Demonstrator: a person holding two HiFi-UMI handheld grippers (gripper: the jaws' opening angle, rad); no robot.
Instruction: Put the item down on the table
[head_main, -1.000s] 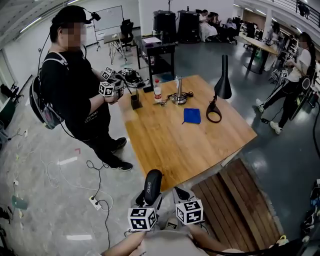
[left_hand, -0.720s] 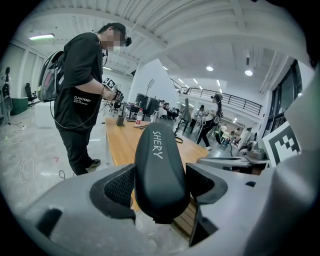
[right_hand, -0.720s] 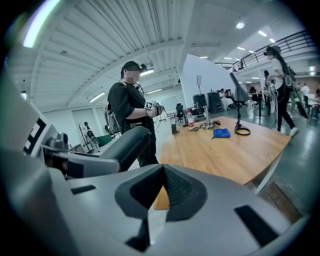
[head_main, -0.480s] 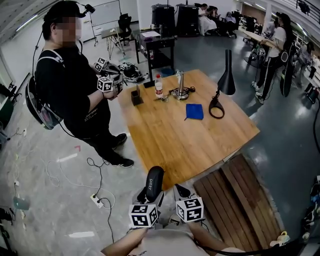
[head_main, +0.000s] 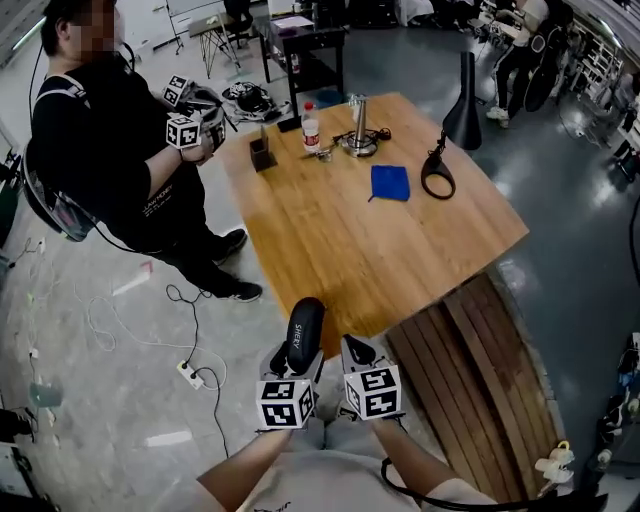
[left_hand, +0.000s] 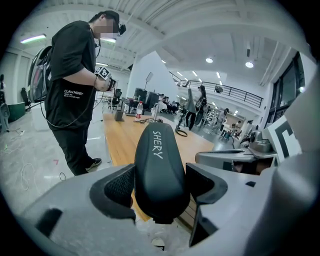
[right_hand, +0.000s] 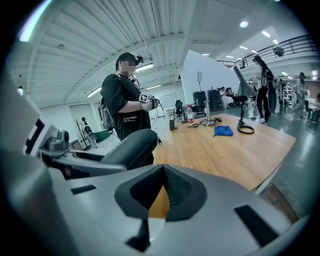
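A black oblong case (head_main: 305, 335) marked "SHERY" stands between the jaws of my left gripper (head_main: 298, 366), which is shut on it. In the left gripper view the case (left_hand: 159, 165) fills the gap of the left gripper (left_hand: 159, 194), both pads against its sides, its far end pointing up toward the table. My right gripper (head_main: 358, 352) hangs just right of it, shut and empty; its pads meet in the right gripper view (right_hand: 161, 192), where the case (right_hand: 131, 147) shows at the left. Both grippers hang off the near corner of the wooden table (head_main: 340, 250).
On the far half of the table lie a blue cloth (head_main: 390, 182), a black lamp (head_main: 462, 95), a bottle (head_main: 311, 128) and a metal cylinder (head_main: 357, 125). A person (head_main: 110, 150) with grippers stands at its left side. A wooden pallet (head_main: 480, 370) lies below right; cables (head_main: 188, 373) cross the floor.
My view has tipped further down and nearer the table. Both grippers keep their pose, the case still held. The person at the left has shifted a little in frame.
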